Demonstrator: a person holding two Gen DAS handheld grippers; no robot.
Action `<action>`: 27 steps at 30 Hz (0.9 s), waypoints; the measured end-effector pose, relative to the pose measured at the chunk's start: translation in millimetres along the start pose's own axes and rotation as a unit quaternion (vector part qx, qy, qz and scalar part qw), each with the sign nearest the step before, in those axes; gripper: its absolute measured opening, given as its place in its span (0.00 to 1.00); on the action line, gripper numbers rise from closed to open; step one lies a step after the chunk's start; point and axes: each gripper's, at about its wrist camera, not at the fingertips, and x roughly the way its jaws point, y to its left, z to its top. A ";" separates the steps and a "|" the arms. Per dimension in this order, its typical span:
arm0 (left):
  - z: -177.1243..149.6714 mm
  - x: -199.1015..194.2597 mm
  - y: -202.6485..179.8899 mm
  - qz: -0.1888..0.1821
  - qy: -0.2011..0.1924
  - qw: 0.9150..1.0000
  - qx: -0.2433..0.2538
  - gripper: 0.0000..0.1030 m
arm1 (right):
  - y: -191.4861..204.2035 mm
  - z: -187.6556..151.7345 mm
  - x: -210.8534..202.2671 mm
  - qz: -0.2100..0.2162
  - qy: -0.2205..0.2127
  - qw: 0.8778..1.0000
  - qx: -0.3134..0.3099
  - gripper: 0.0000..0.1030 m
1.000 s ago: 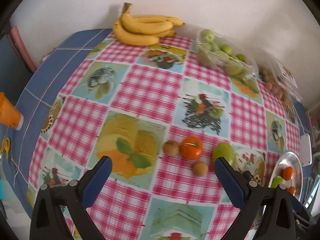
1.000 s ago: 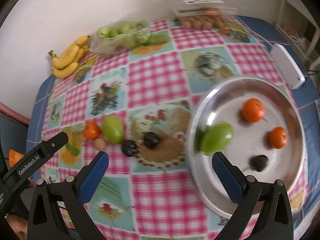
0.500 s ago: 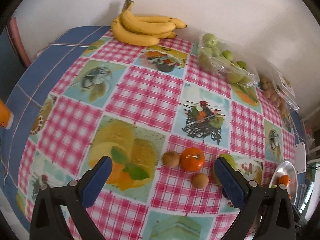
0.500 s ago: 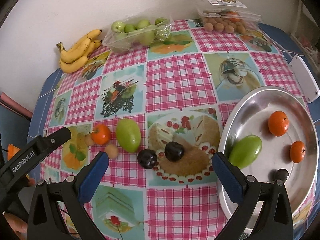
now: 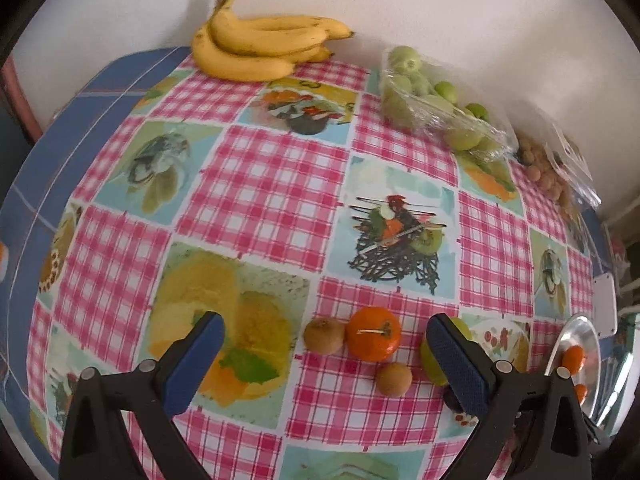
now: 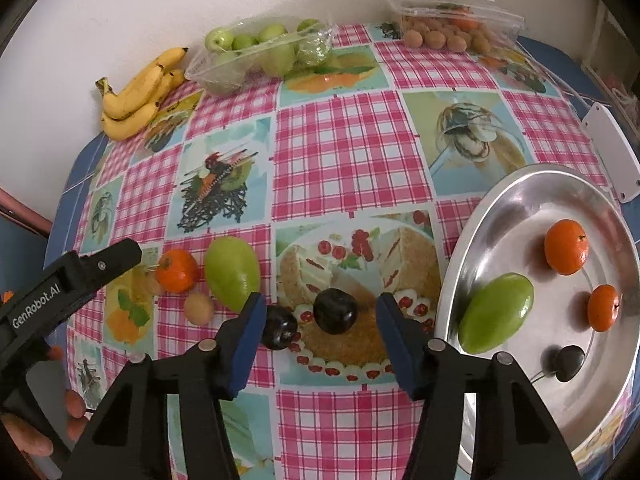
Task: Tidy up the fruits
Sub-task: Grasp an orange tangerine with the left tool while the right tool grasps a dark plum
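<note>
Right gripper [image 6: 320,316] pitched steeply down; jaws just narrowed to about half, dark plum [image 6: 335,311] between the pads, not touched. Second plum [image 6: 280,327] just outside its left pad. Left gripper [image 5: 324,344] wide open, empty, over the tangerine [image 5: 373,338] and two small brown fruits [image 5: 324,336]. Only the right view shows the whole steel plate [image 6: 520,184] at the table's right edge. Table middle bare; bananas [image 5: 256,46] along the far edge.

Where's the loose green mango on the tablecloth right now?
In the right wrist view the green mango lies left of centre on the tablecloth, just right of the loose orange and up-left of the two dark plums.
</note>
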 end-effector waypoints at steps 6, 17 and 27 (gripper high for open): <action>-1.7 9.3 -20.2 -0.018 0.004 0.999 0.035 0.87 | -1.5 0.2 8.0 -0.005 0.007 1.000 0.005 0.43; -3.8 22.4 -29.0 -0.027 0.008 0.998 0.052 0.66 | -7.4 0.4 18.9 -0.010 0.016 1.000 0.016 0.35; -7.0 33.1 -33.6 -0.021 0.019 0.997 0.065 0.38 | -7.5 -1.3 21.2 -0.004 0.019 1.000 0.022 0.27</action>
